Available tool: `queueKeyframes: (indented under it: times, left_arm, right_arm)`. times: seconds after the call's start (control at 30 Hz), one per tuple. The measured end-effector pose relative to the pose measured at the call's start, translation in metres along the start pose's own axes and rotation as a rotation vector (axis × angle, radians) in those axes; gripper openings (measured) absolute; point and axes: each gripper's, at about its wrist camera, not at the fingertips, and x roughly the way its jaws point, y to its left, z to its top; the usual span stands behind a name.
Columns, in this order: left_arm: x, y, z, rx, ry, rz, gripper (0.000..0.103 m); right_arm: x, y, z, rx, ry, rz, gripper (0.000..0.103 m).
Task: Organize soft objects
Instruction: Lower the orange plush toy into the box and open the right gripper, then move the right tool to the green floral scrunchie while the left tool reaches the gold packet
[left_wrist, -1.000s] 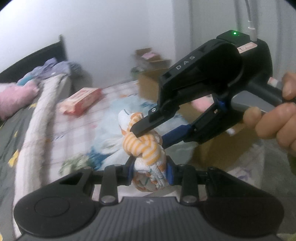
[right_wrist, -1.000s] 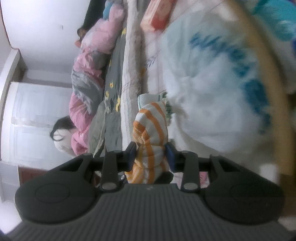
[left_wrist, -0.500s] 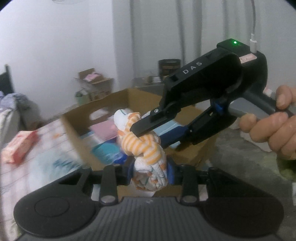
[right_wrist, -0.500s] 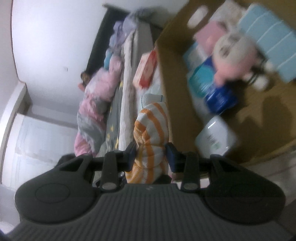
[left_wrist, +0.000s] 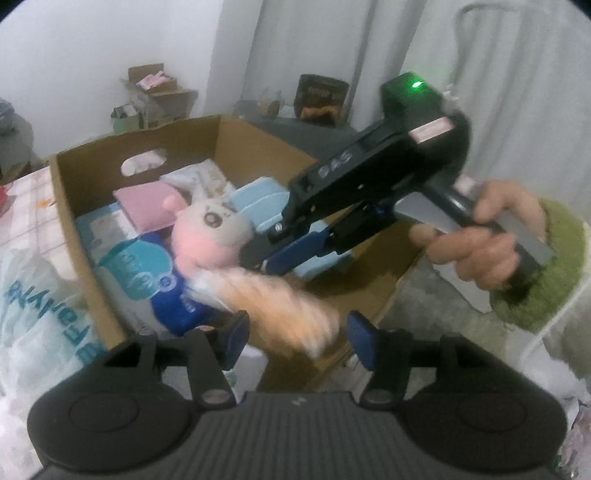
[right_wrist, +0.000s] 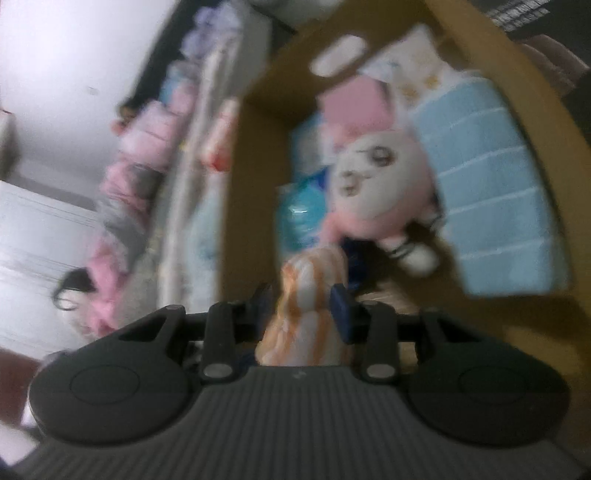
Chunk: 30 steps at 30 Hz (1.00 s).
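Both grippers swung off the bed to over the cardboard box (left_wrist: 92, 266). Left gripper (left_wrist: 295, 332) jaws opening, striped sock bundle (left_wrist: 280, 306) between them, untouched; right gripper (right_wrist: 301, 299) jaws clamp it. Step: drop-in. Next I release beside the pink plush (left_wrist: 210, 236). Bedroom; bed (right_wrist: 192, 155) left, no surface.

Left hand-held gripper (left_wrist: 295, 332) opening off striped cloth bundle (left_wrist: 280, 306), now over cardboard box (left_wrist: 92, 280).
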Motion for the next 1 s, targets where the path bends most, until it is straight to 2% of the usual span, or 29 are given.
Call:
queueKeyframes:
  times: [0.13,0.3,0.43,0.67,0.83,1.0]
  left_arm:
    - [-0.013,0.01,-0.001,-0.003,-0.007,0.01,0.06]
    - [-0.037,0.015,-0.006,0.002,-0.042,0.056,0.064]
    - [-0.061,0.021,-0.015,-0.003,-0.079,0.11,0.068]
    - [-0.109,0.043,-0.048,-0.062,-0.135,0.221,0.081]
    - [-0.135,0.058,-0.085,-0.137,-0.14,0.295,0.082]
    - [-0.156,0.073,-0.119,-0.184,-0.139,0.386,0.082]
  right_arm:
    - [0.021,-0.011,0.003,0.01,0.042,-0.047,0.035]
    - [0.024,-0.008,-0.001,-0.003,0.012,-0.075,0.035]
    - [0.034,-0.008,-0.008,0.022,0.032,-0.054,0.034]
    - [0.018,0.01,-0.014,0.038,-0.047,-0.025,0.036]
    - [0.001,0.041,-0.028,0.006,-0.14,0.028,0.04]
    - [0.015,0.091,-0.043,-0.072,-0.141,0.114,0.041]
